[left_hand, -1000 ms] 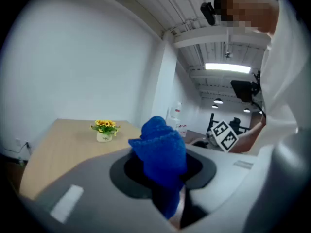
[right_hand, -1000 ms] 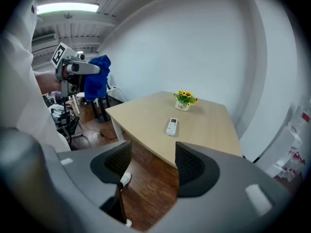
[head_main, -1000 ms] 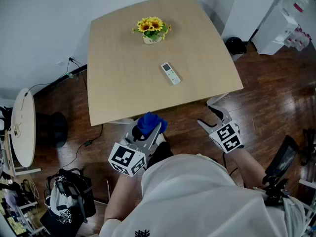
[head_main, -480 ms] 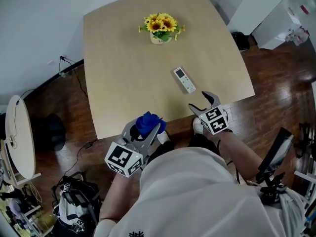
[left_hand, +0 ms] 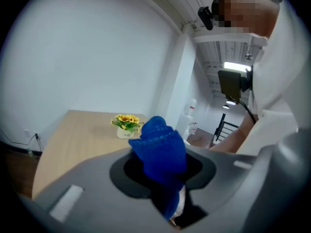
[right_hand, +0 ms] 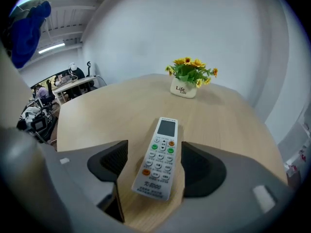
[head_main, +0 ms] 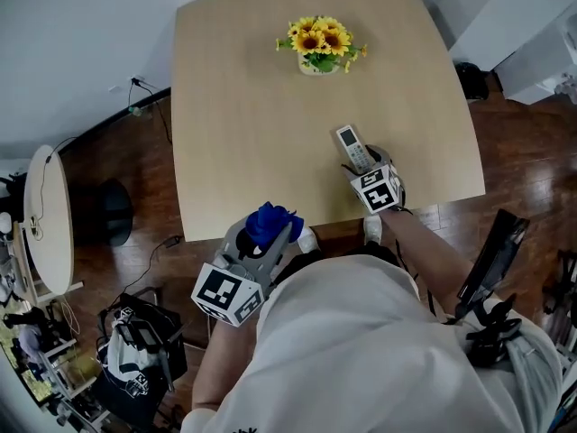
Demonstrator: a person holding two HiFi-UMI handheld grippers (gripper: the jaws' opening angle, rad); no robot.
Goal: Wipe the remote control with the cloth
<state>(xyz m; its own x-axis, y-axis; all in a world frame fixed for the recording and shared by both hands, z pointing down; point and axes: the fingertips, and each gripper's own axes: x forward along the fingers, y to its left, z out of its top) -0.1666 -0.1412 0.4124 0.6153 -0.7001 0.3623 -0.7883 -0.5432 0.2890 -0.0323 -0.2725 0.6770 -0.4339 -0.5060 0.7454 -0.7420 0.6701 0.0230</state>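
The remote control (head_main: 353,146) is a slim white plastic bar with a small grey screen at its far end and rows of white, green and orange buttons. It lies flat on the tabletop (head_main: 243,115), towards the near right edge. The right hand-held gripper (head_main: 363,162) straddles it. Its jaws have just been opening and stand wide, with the remote between the dark ribbed pads (right_hand: 111,160) and a gap on each side.

The cloth (head_main: 270,222) is deep blue with a ribbed knit texture, and it is bunched into a soft lump. The left hand-held gripper (head_main: 269,237) is clamped on it just off the tabletop's near edge, over the floor (head_main: 117,179).

The tabletop is pale, smooth wood-grain laminate with rounded corners. At its far side stands a small cream pot of sunflowers (head_main: 317,48). The floor is dark glossy boards and the wall (head_main: 72,43) is plain white. A round white side table (head_main: 50,233) stands at the left.
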